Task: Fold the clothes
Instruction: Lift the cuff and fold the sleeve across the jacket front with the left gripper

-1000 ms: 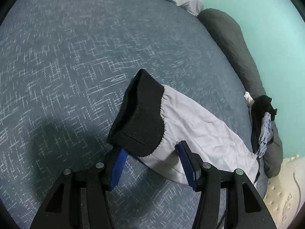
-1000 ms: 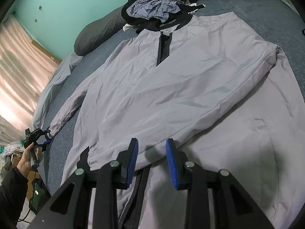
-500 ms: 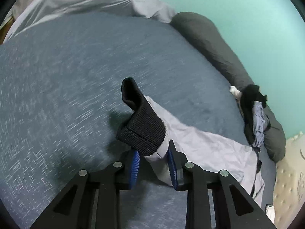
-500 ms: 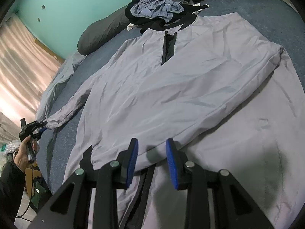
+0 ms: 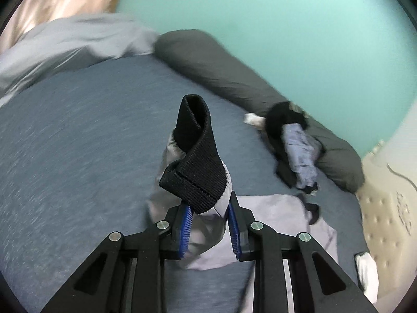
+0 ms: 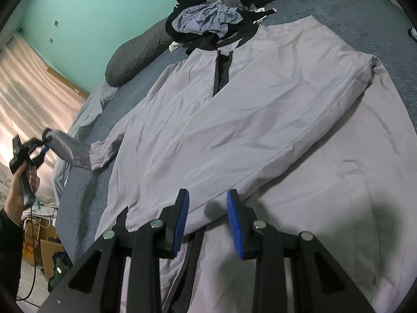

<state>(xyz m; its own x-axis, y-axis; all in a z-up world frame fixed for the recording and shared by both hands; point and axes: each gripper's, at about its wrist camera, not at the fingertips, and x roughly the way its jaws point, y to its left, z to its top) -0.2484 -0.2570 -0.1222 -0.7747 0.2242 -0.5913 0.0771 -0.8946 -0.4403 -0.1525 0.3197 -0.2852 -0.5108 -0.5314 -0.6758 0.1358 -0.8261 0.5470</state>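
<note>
A light grey jacket (image 6: 247, 120) with a black collar and zip lies spread on the blue bed (image 6: 365, 15). Its right sleeve is folded across the body. My left gripper (image 5: 208, 219) is shut on the left sleeve just below its black ribbed cuff (image 5: 194, 161) and holds it lifted off the bed. The same gripper (image 6: 39, 151) shows in the right wrist view, held in a hand, with the sleeve (image 6: 75, 154) raised. My right gripper (image 6: 207, 219) is open and empty, hovering over the jacket's lower hem.
A pile of dark and pale blue clothes (image 6: 208, 20) lies by the jacket's collar, against a long dark grey bolster (image 5: 234, 70). A teal wall stands behind. A cream padded headboard (image 5: 385, 208) is at right. Boxes and cables (image 6: 41, 247) sit on the floor at left.
My left gripper closed on the sleeve below the cuff and lifted it up off the bed, towards the jacket's body. My right gripper stayed open over the hem.
</note>
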